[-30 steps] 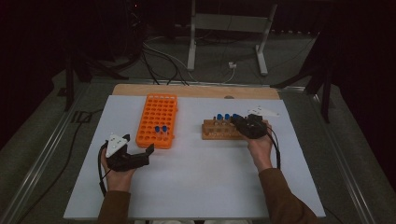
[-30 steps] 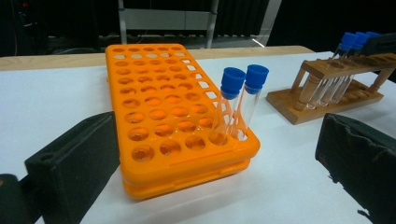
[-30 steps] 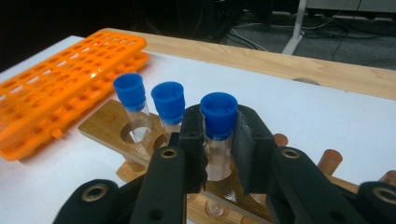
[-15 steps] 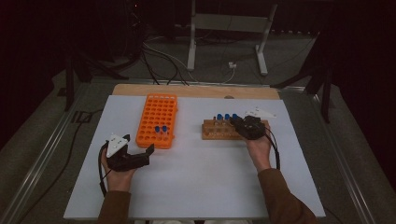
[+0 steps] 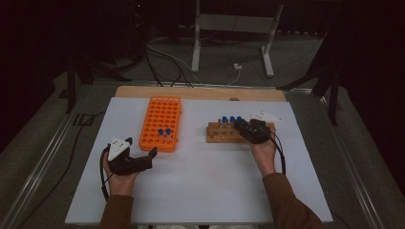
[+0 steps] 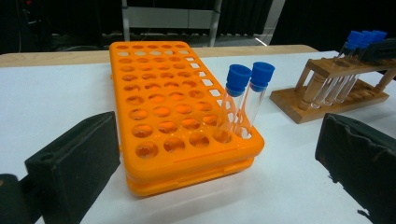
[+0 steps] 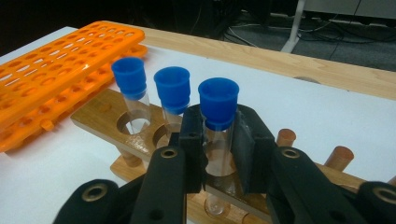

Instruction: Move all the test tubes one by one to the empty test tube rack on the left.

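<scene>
A wooden tube rack (image 5: 224, 133) (image 7: 105, 119) stands right of centre and holds three clear tubes with blue caps (image 5: 231, 119). My right gripper (image 5: 246, 128) (image 7: 218, 144) is shut on the rightmost tube (image 7: 218, 100), just below its cap. That tube still passes down through the rack's top board. An orange rack (image 5: 160, 123) (image 6: 163, 107) left of centre carries two blue-capped tubes (image 5: 165, 132) (image 6: 245, 100) near its front right corner. My left gripper (image 5: 149, 159) (image 6: 215, 140) rests on the table just in front of the orange rack, open wide with nothing between its jaws.
The white tabletop (image 5: 205, 186) has free room in front of both racks. A wooden strip (image 5: 200, 92) runs along its far edge. Beyond it lie cables and a metal stand's legs (image 5: 231, 43) on the dark floor.
My right gripper has edged slightly left at the wooden rack. The left hand and both racks have not moved.
</scene>
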`<action>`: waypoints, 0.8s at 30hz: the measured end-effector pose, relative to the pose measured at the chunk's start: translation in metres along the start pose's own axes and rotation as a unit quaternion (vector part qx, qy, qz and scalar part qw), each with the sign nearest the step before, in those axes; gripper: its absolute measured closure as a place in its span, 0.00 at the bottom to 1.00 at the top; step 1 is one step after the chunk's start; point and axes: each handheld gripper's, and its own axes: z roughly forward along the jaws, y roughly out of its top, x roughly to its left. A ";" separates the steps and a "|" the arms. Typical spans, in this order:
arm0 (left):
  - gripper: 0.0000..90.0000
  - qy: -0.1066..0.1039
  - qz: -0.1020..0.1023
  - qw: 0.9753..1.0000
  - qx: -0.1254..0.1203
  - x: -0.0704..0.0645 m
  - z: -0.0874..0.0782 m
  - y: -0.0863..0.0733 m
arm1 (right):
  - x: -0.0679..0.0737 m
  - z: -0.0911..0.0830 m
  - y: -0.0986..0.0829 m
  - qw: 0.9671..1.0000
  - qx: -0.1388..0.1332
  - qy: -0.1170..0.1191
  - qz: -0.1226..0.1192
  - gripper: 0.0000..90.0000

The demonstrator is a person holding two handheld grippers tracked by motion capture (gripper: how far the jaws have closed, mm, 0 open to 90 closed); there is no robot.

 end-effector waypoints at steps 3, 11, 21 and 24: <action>0.01 0.000 -0.002 1.000 -0.001 0.000 0.000 0.000 | 0.001 -0.001 0.000 1.000 -0.001 -0.003 -0.001 0.85; 0.01 -0.001 -0.002 1.000 0.000 0.001 0.000 -0.001 | 0.000 -0.008 0.005 1.000 -0.015 0.000 0.001 0.85; 0.01 -0.002 0.000 1.000 0.001 0.000 0.001 -0.001 | -0.002 -0.026 0.020 0.999 -0.039 -0.002 -0.002 0.85; 0.01 -0.004 0.000 1.000 0.001 0.000 0.001 -0.001 | -0.003 -0.032 0.025 0.999 -0.046 0.000 -0.001 0.85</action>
